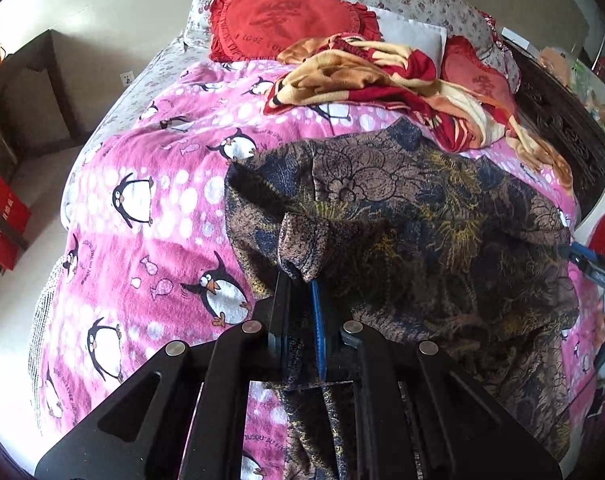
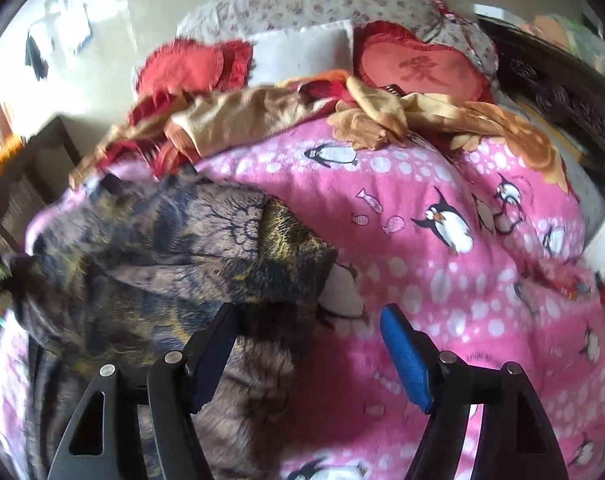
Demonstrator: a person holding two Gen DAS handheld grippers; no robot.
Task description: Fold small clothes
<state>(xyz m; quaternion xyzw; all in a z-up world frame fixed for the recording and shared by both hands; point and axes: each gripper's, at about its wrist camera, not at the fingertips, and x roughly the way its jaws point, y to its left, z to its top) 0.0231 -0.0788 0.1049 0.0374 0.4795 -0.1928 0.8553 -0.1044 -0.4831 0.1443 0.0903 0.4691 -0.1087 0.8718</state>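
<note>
A dark brown and blue floral garment lies spread on a pink penguin blanket. My left gripper is shut on a fold of the garment's near edge, with cloth hanging down between the fingers. In the right wrist view the garment lies at the left, and my right gripper is open and empty, just above the garment's right corner and the blanket. The right gripper also shows at the right edge of the left wrist view.
Red heart cushions, a white pillow and a crumpled red and tan blanket lie at the head of the bed. A dark wooden headboard runs along the right. The floor with red boxes is at the left.
</note>
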